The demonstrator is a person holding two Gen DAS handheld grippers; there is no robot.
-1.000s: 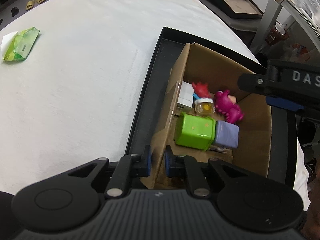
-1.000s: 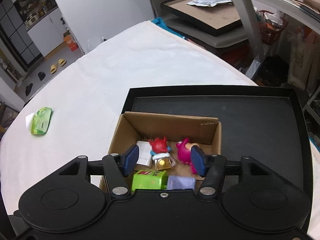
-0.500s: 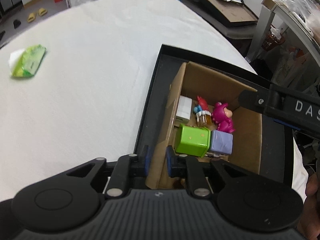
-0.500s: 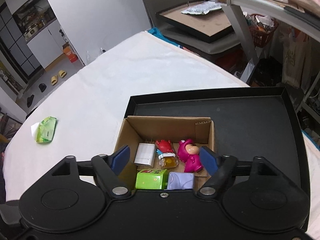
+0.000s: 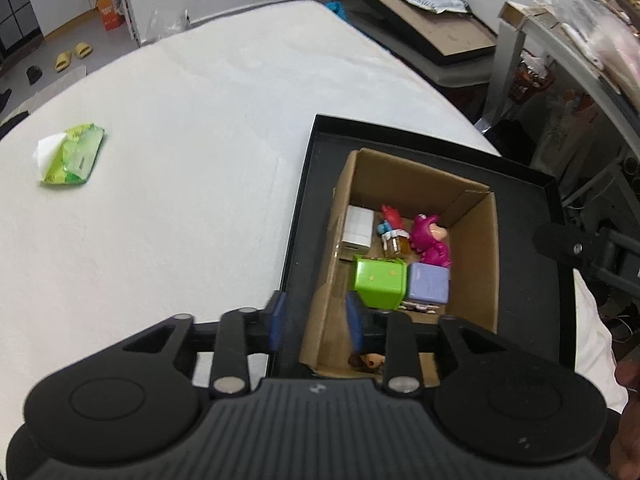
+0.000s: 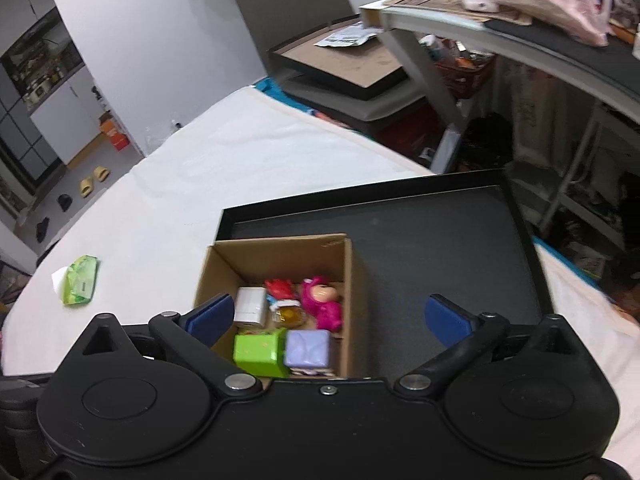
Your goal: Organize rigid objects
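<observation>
at the near edge of the cardboard box (image 5: 476,252), the left gripper (image 5: 316,320) straddles the box's left wall, its two blue pads parted a little with one pad outside the box and one inside; neither pad presses the cardboard, so it grips nothing. the right gripper (image 6: 328,318) hangs above the same box with its blue pads spread wide and nothing between them. just inside the box's near end a small brown thing (image 5: 366,360) lies on the floor, too hidden to identify. beyond it a green cube (image 5: 378,282) and a lilac cube (image 5: 428,284) sit side by side, touching. behind them are a small amber jar (image 5: 396,242), a red figure (image 5: 392,216), a magenta figure (image 5: 430,240) and a white block (image 5: 358,230) against the left wall. the box stands in the left part of a black tray (image 6: 440,248), which rests on a white table (image 5: 180,160). well apart to the left on the table lies a green packet (image 5: 74,156). farther off, past the table, another black tray (image 6: 344,60) holds brown board and a paper.
</observation>
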